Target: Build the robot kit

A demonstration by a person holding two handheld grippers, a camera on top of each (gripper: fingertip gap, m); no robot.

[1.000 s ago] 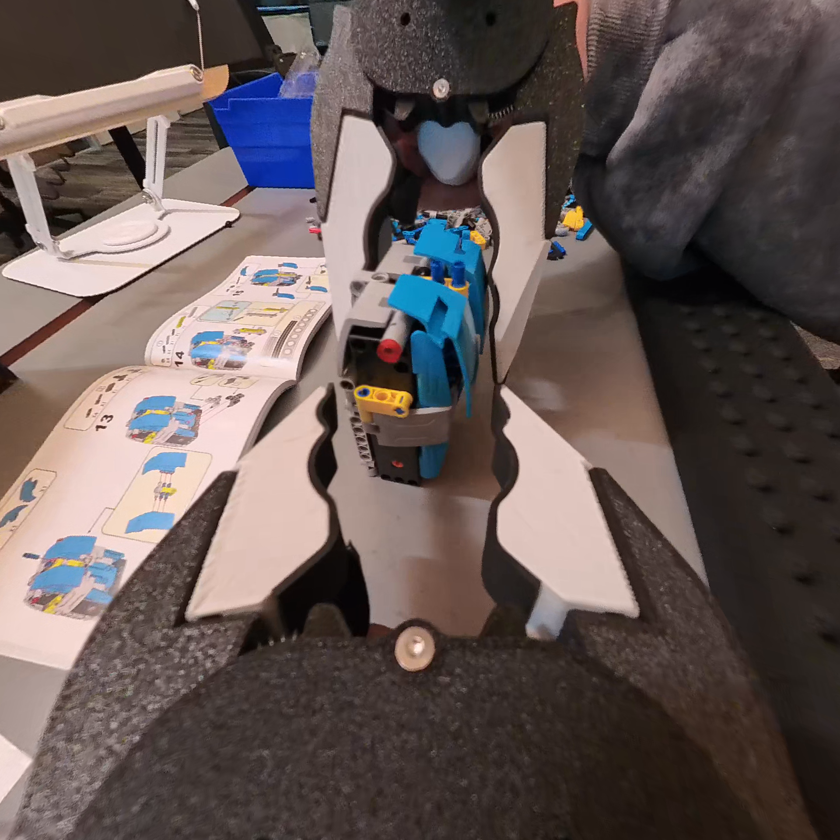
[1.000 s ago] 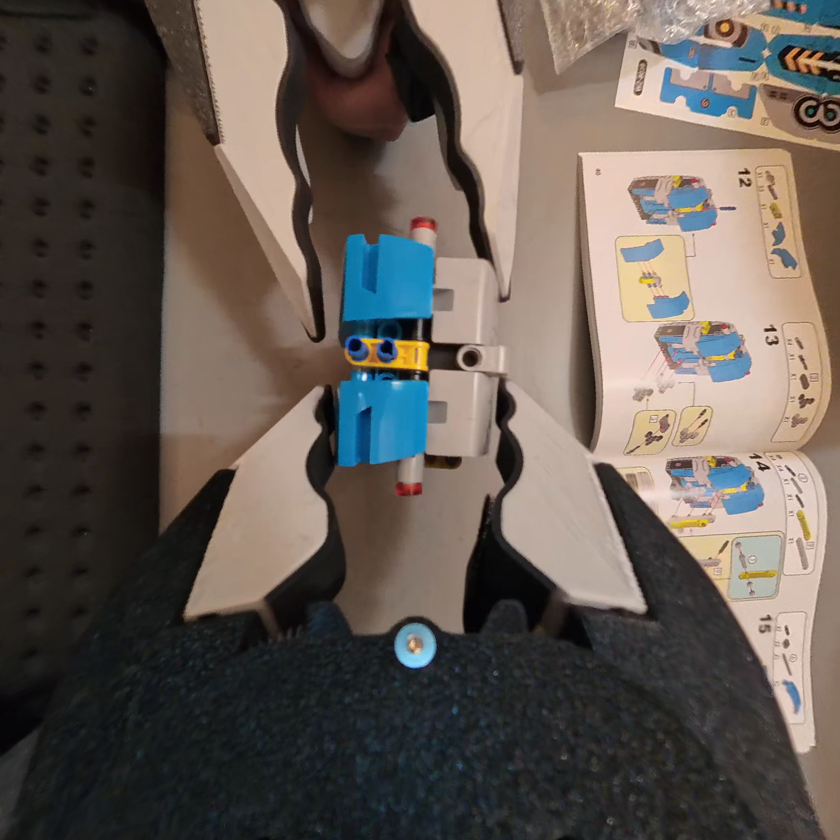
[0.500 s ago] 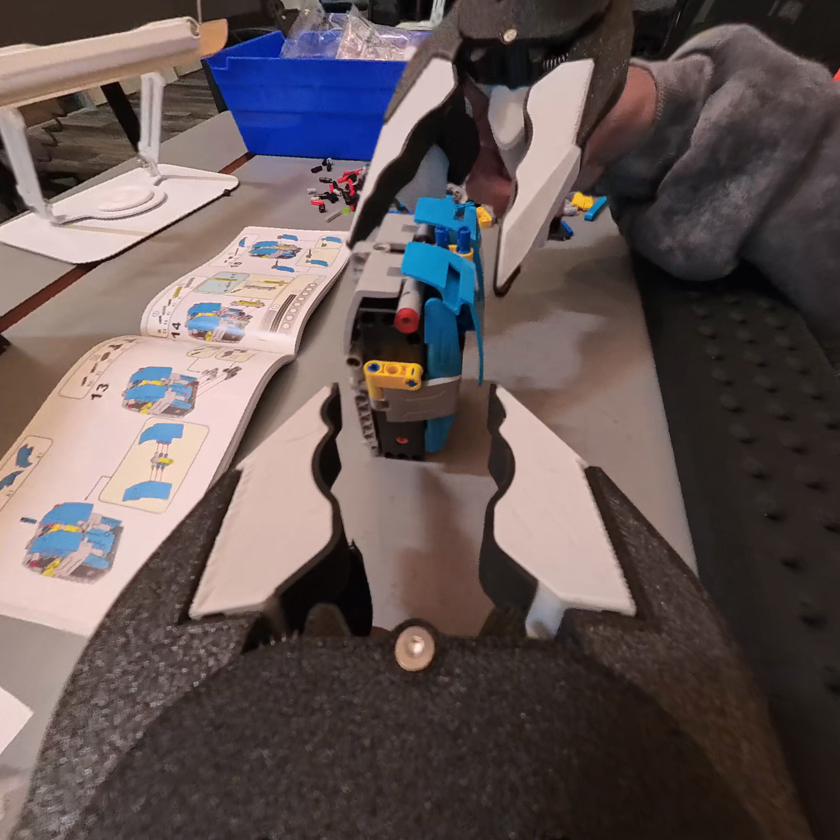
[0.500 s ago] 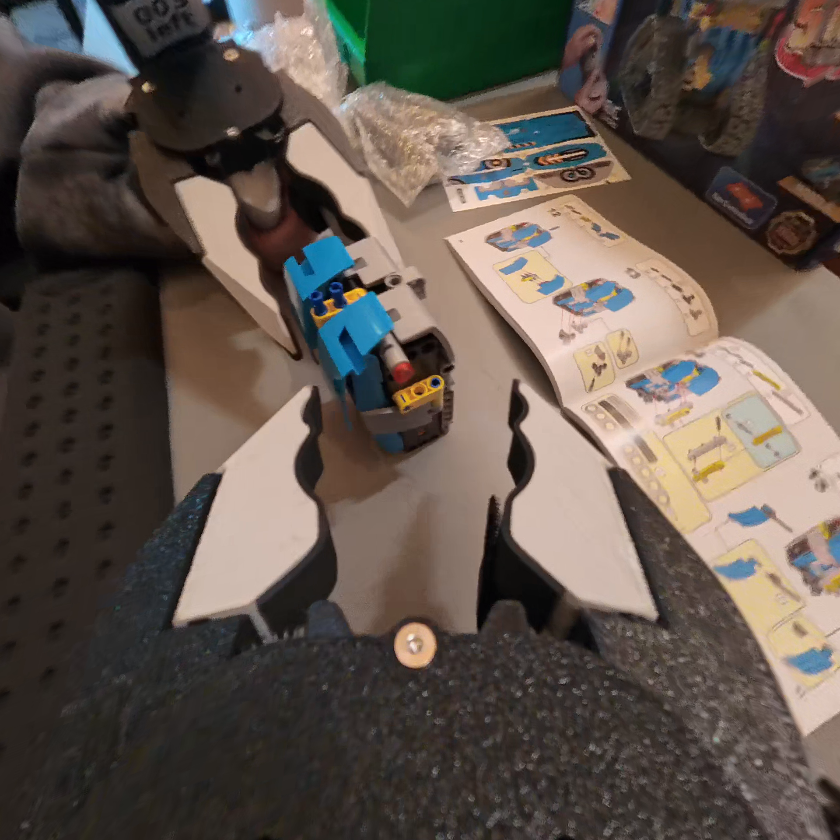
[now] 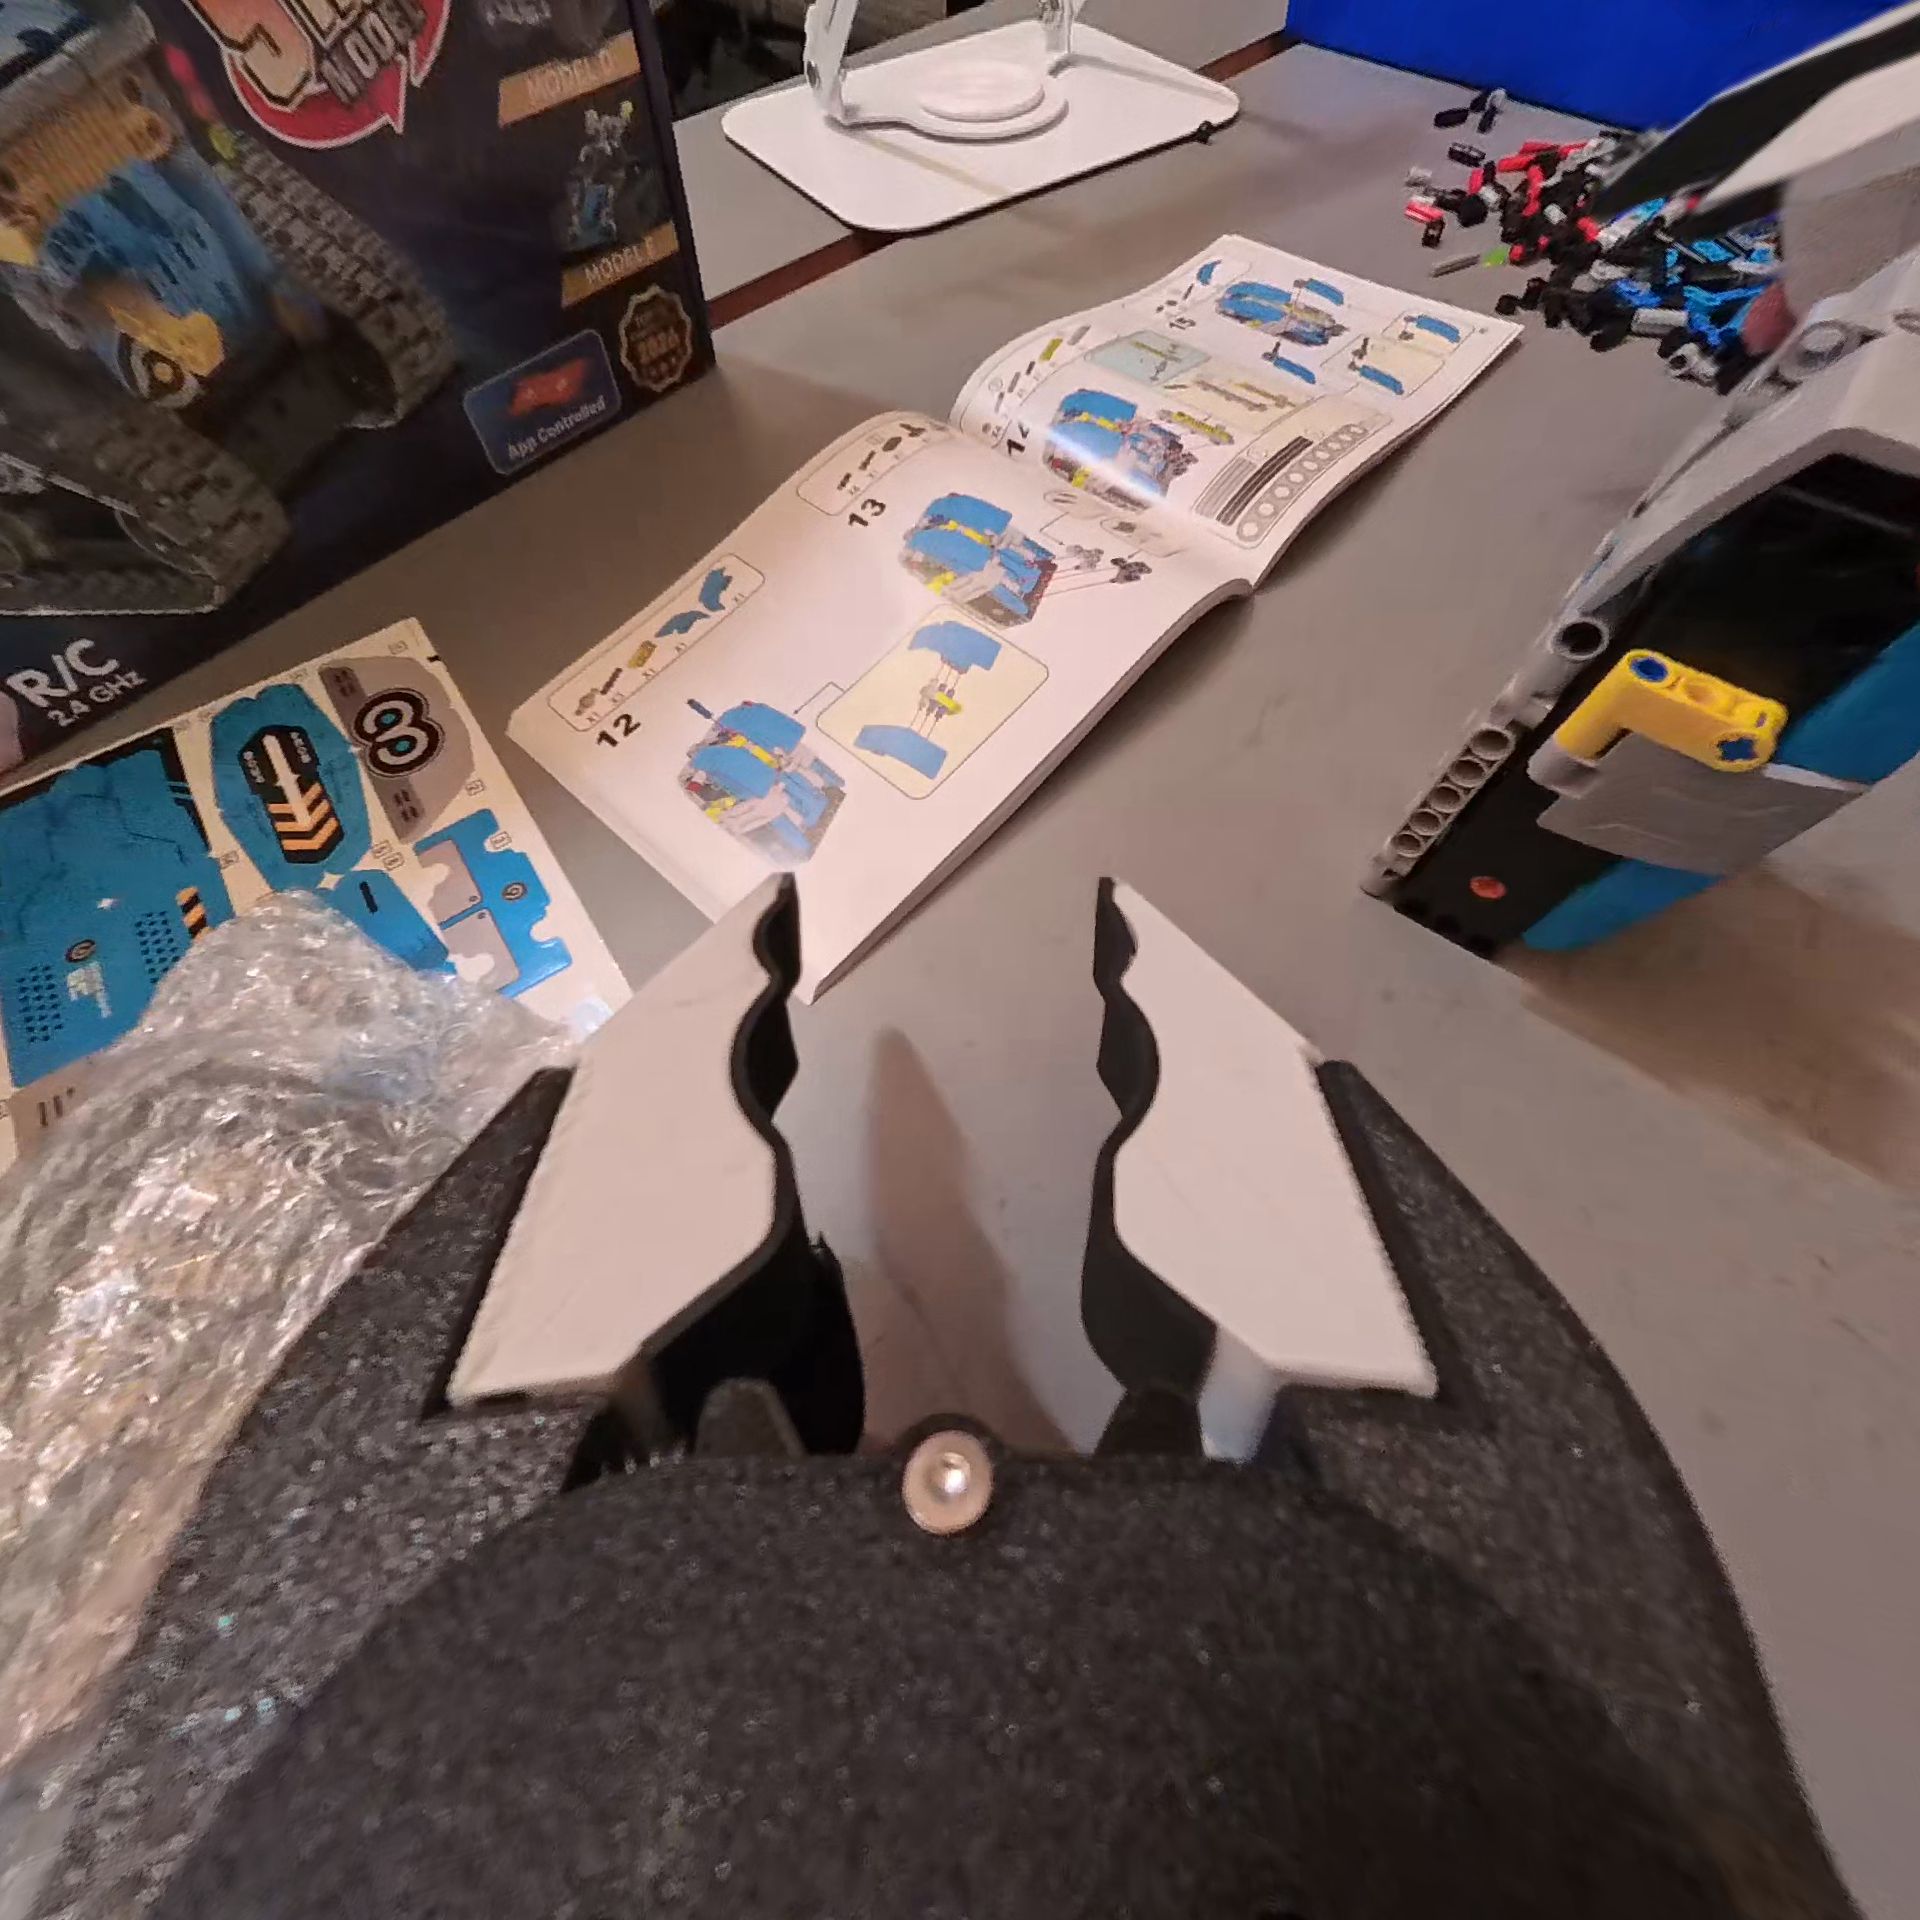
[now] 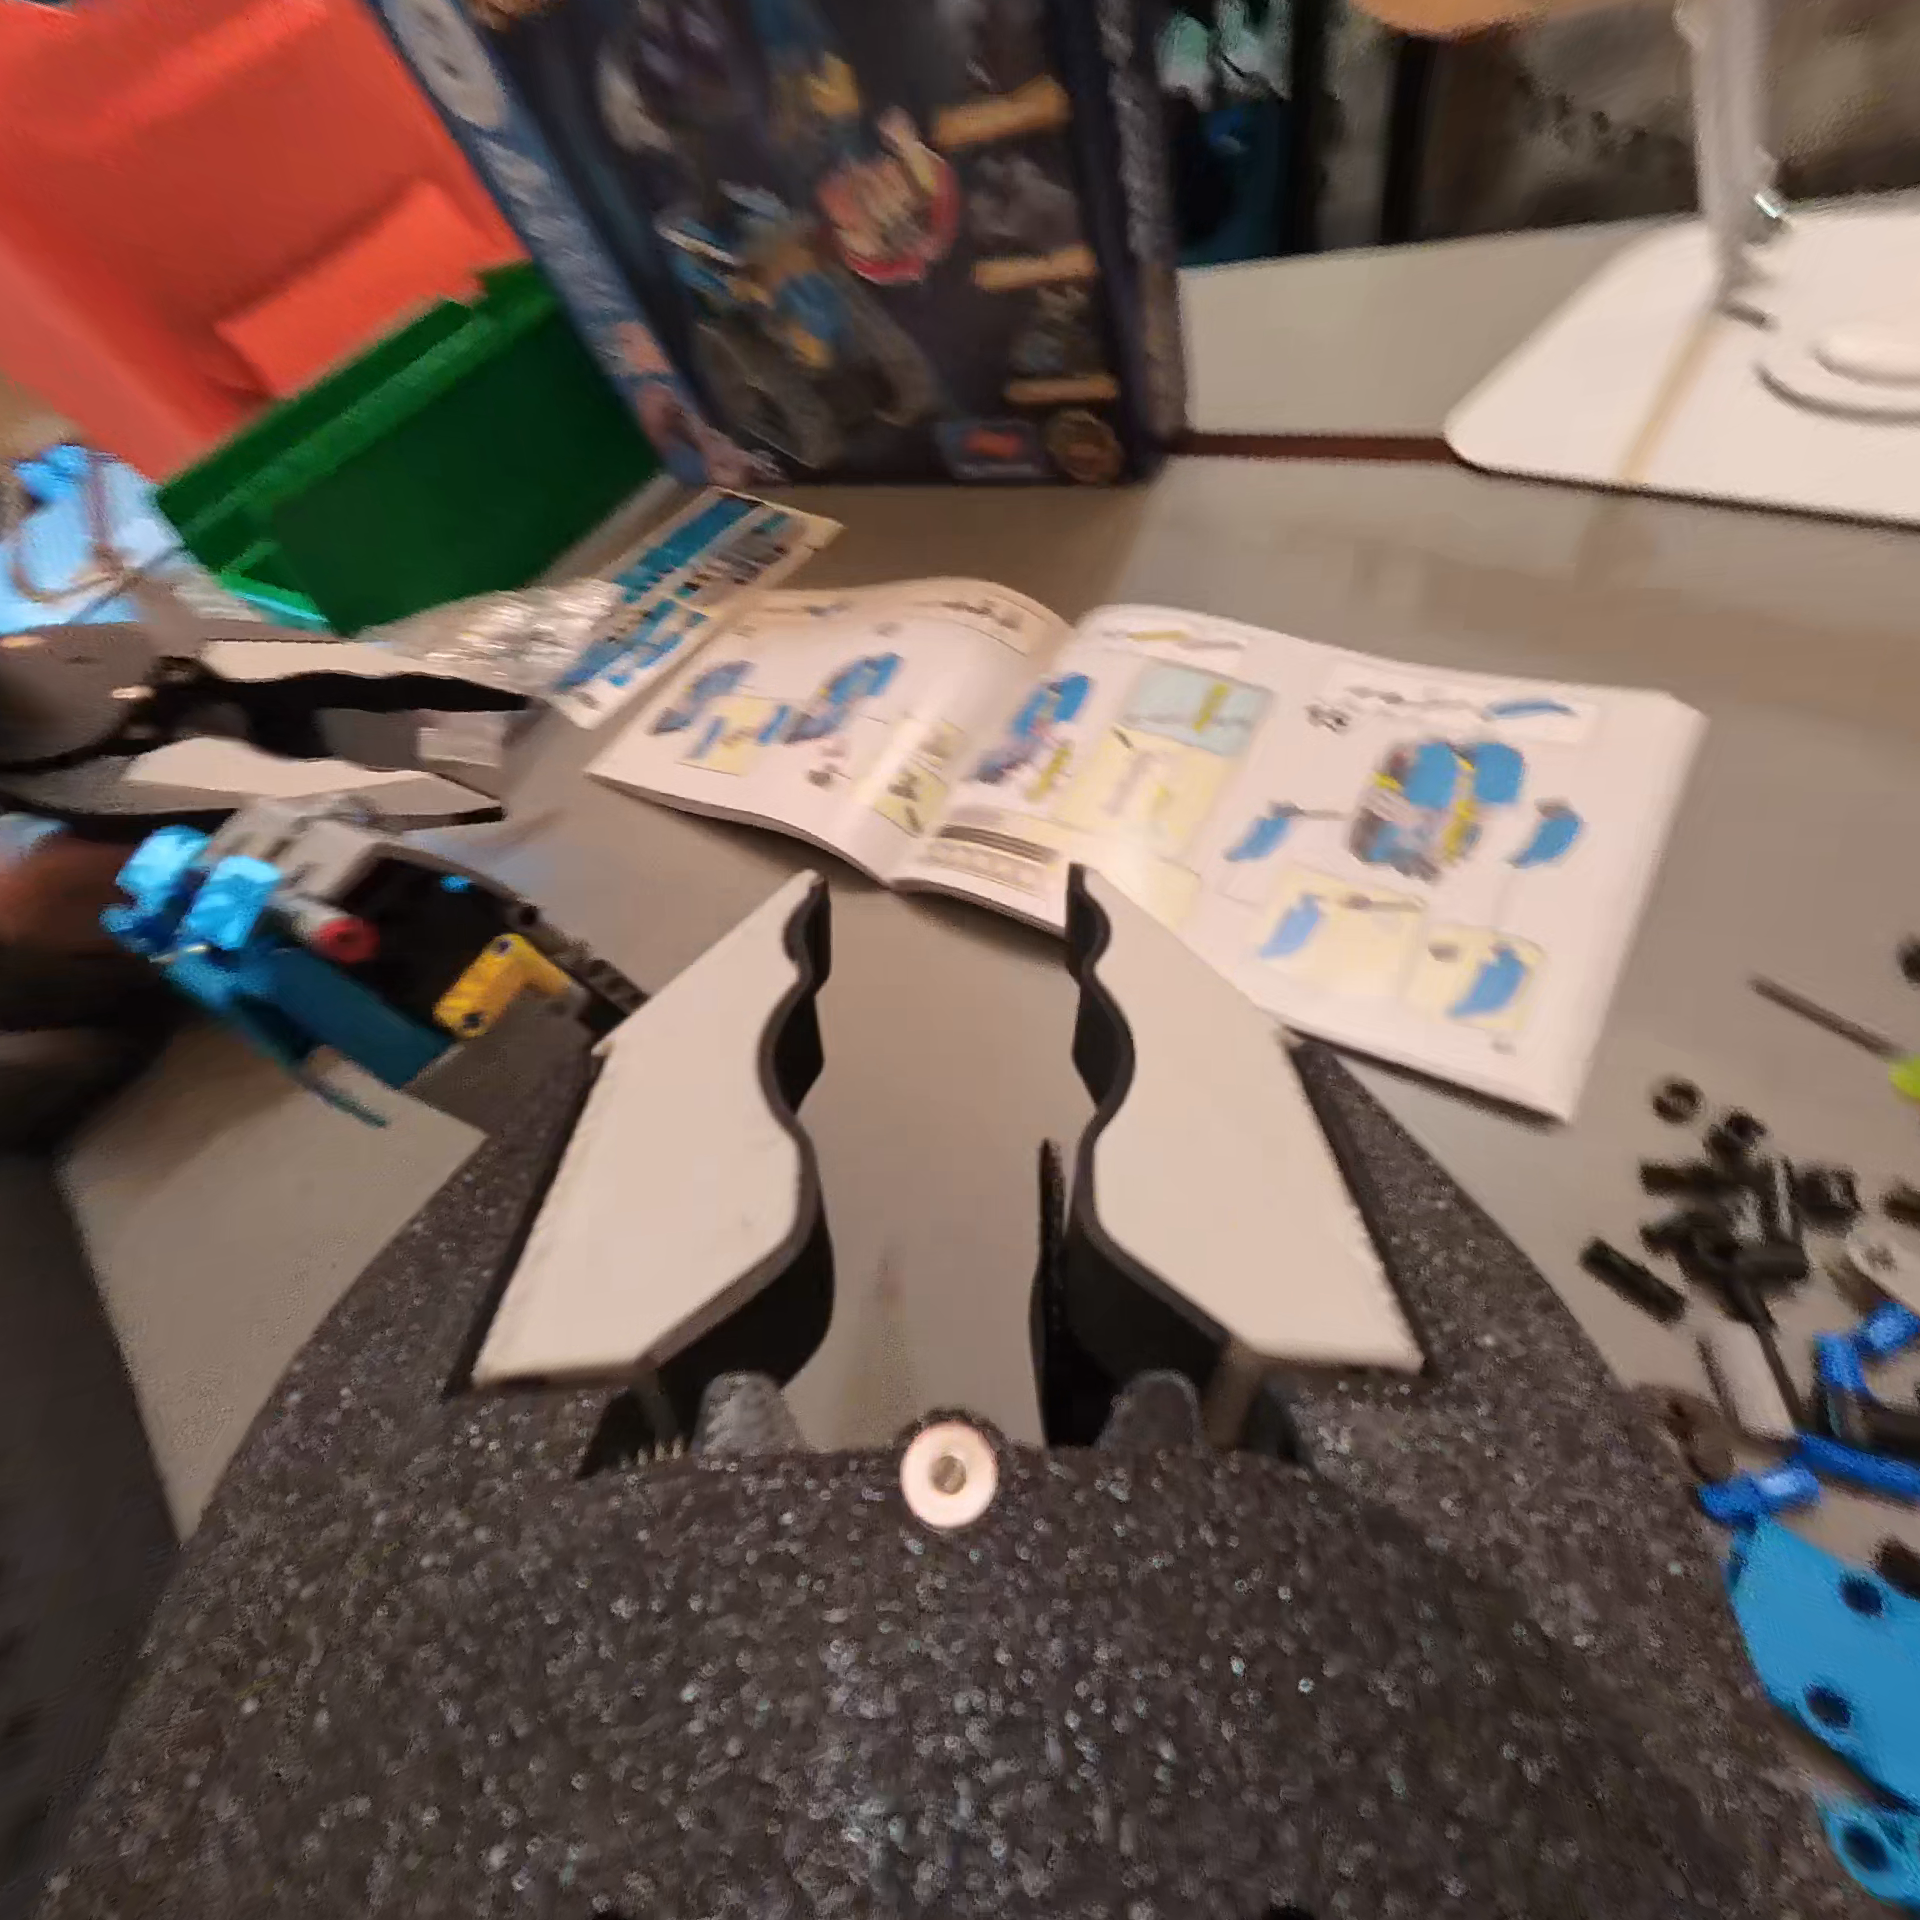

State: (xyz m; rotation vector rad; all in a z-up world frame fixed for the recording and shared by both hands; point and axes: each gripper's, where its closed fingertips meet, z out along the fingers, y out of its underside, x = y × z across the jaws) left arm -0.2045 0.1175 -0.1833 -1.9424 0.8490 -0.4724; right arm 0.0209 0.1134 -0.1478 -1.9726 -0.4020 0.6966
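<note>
Both wrist views low, close, sharing open booklet (image 5: 997,582)

I log: booklet (image 5: 997,582), matt paper; sticker sheet (image 5: 260,821), glossy; bag (image 5: 208,1122), crinkled clear plastic; model (image 5: 1704,727), smooth plastic; table (image 5: 1351,1091), smooth, faint sheen; box (image 5: 312,239), glossy card.
</note>
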